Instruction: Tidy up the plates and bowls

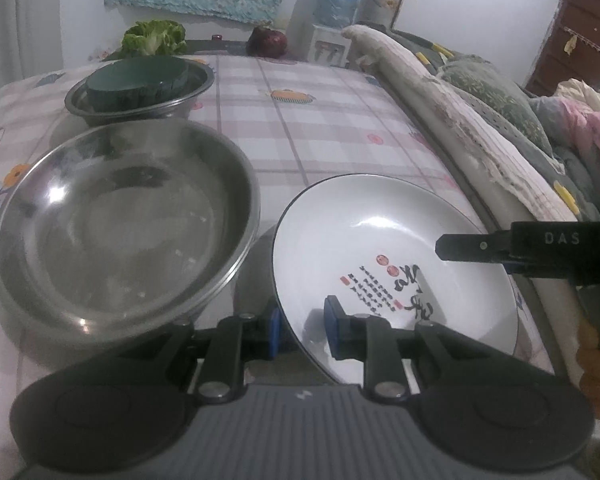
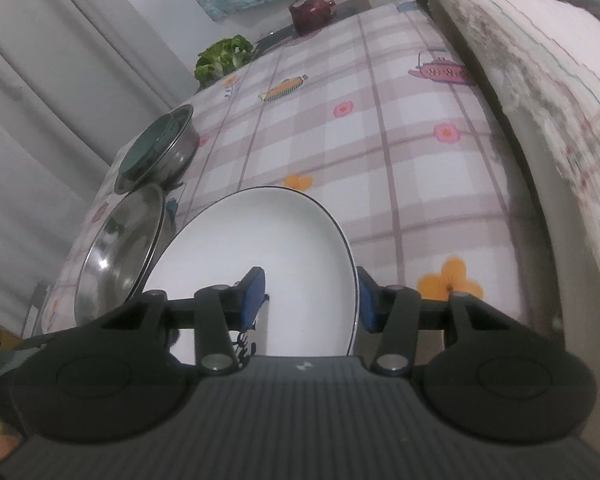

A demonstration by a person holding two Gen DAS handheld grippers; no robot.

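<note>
Both claws straddle the rim of the white plate (image 1: 380, 240), which sits on the bench (image 1: 320, 120) just right of the large steel bowl (image 1: 120, 224). Left claw (image 1: 300, 330) and right claw (image 2: 312, 298) look parted, pads not visibly pinching. My worry: uneven closing tips the glazed plate, which slips and knocks the bowl.

White plate (image 1: 380, 248) with red-and-black calligraphy sits tilted just right of the large steel bowl (image 1: 120, 220); beyond the bowl, a smaller steel bowl (image 1: 140, 96) holds a green dish (image 1: 138, 80).
</note>
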